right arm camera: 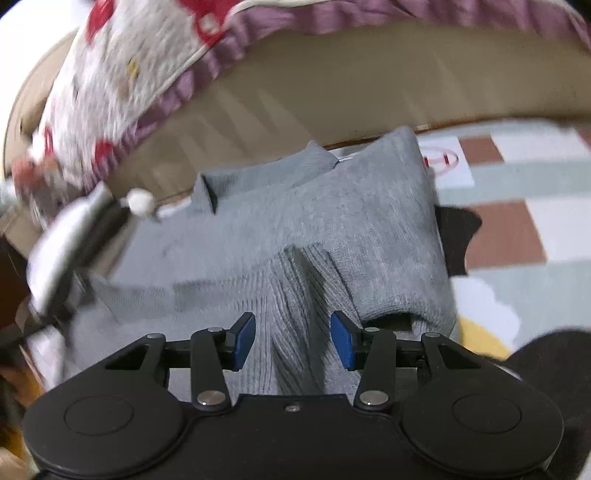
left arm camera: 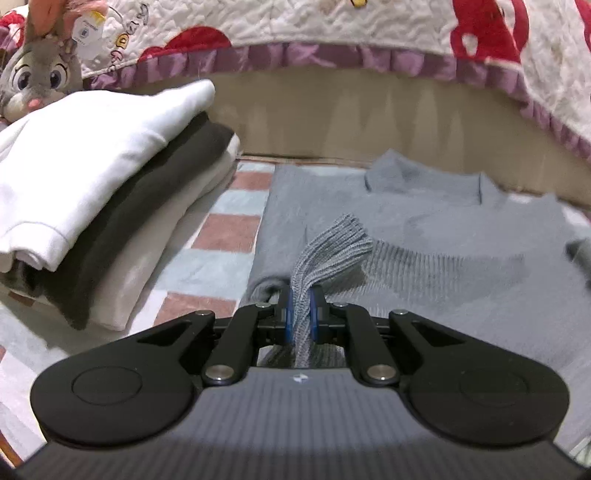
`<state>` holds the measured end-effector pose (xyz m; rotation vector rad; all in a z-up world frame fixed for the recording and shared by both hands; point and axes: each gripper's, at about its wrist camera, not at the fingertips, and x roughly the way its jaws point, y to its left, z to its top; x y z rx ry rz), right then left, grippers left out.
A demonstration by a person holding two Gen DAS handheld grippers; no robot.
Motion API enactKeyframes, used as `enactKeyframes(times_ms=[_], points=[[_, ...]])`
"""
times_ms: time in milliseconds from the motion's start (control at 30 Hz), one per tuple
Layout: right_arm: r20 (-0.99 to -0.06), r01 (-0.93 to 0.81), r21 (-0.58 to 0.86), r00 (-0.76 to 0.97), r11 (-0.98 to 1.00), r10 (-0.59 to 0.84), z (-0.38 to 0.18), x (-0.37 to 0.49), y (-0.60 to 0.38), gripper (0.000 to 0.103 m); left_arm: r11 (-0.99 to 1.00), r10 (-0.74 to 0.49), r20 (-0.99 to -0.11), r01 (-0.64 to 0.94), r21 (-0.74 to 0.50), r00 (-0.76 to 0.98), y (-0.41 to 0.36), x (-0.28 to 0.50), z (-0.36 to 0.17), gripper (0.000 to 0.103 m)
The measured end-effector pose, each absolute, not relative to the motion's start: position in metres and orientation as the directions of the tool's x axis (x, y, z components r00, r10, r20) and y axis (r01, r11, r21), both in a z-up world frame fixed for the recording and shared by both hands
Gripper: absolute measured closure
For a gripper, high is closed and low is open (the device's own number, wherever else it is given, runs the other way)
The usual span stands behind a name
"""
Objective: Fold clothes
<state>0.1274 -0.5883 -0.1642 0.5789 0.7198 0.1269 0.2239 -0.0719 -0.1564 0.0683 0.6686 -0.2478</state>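
- Left wrist view: my left claw point(left arm camera: 300, 308) is clamped on the ribbed cuff point(left arm camera: 328, 251) of the grey sweater point(left arm camera: 424, 221), which lies flat, collar far.
- My right claw point(right arm camera: 293, 341) stands apart, straddling its ribbed hem point(right arm camera: 291, 291) without pressing.

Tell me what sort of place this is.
Probably a bedroom at home: a quilted white bedspread with red prints and purple frill, a grey plush rabbit toy, and a stack of folded white and dark clothes.

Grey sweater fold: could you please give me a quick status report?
Left claw shut on ribbed cuff. Right claw open over grey sweater, hem ribbing between its pads. Nothing in the way.
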Motion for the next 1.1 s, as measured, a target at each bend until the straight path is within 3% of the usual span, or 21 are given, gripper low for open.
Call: enactKeyframes(times_ms=[133, 200, 233, 500, 600, 667, 767, 933, 1000, 1033, 1067, 1100], points=[[-0.5, 0.076, 0.639, 0.797, 0.766, 0.338, -0.162, 0.121, -0.601, 0.05, 0.969, -0.205, -0.635, 0.246, -0.025, 0.745, -0.074, 0.227, -0.165, 0.095], [-0.455, 0.039, 0.658, 0.817, 0.752, 0.355, -0.157, 0.115, -0.602, 0.071, 0.968, -0.213, -0.639, 0.248, -0.036, 0.739, -0.077, 0.229, -0.164, 0.095], [-0.444, 0.013, 0.641, 0.822, 0.767, 0.357, -0.153, 0.111, -0.598, 0.071, 0.968, -0.218, -0.639, 0.248, -0.044, 0.737, -0.076, 0.228, -0.164, 0.095], [-0.608, 0.071, 0.402, 0.766, 0.913, 0.208, -0.168, 0.143, -0.57, 0.067, 0.942, -0.302, -0.665, 0.32, -0.099, 0.683, -0.076, 0.222, -0.171, 0.091], [-0.606, 0.014, 0.367, 0.762, 0.93, 0.228, -0.178, 0.152, -0.568, 0.071, 0.934, -0.316, -0.696, 0.342, -0.108, 0.644, -0.08, 0.225, -0.182, 0.09], [-0.582, -0.008, 0.396, 0.771, 0.918, 0.258, -0.178, 0.153, -0.572, 0.088, 0.933, -0.278, -0.691, 0.358, -0.03, 0.667, -0.088, 0.222, -0.183, 0.092], [-0.494, -0.014, 0.423, 0.835, 0.906, 0.243, -0.158, 0.138, -0.58, 0.088, 0.946, -0.211, -0.642, 0.32, 0.057, 0.737, -0.092, 0.214, -0.165, 0.093], [-0.358, 0.02, 0.378, 0.925, 0.925, 0.126, -0.12, 0.109, -0.589, 0.088, 0.967, -0.198, -0.52, 0.252, 0.035, 0.831, -0.085, 0.209, -0.124, 0.093], [-0.342, 0.035, 0.362, 0.935, 0.931, 0.098, -0.119, 0.112, -0.591, 0.085, 0.97, -0.177, -0.517, 0.239, 0.055, 0.838, -0.088, 0.214, -0.122, 0.093], [-0.369, 0.053, 0.365, 0.925, 0.929, 0.092, -0.126, 0.121, -0.592, 0.077, 0.97, -0.165, -0.533, 0.233, 0.062, 0.83, -0.091, 0.218, -0.126, 0.093], [-0.449, 0.087, 0.358, 0.889, 0.93, 0.089, -0.136, 0.135, -0.593, 0.053, 0.974, -0.152, -0.559, 0.22, 0.055, 0.815, -0.091, 0.225, -0.134, 0.093], [-0.541, 0.125, 0.342, 0.836, 0.931, 0.086, -0.148, 0.15, -0.594, 0.048, 0.978, -0.14, -0.585, 0.205, 0.047, 0.799, -0.091, 0.231, -0.142, 0.093]])
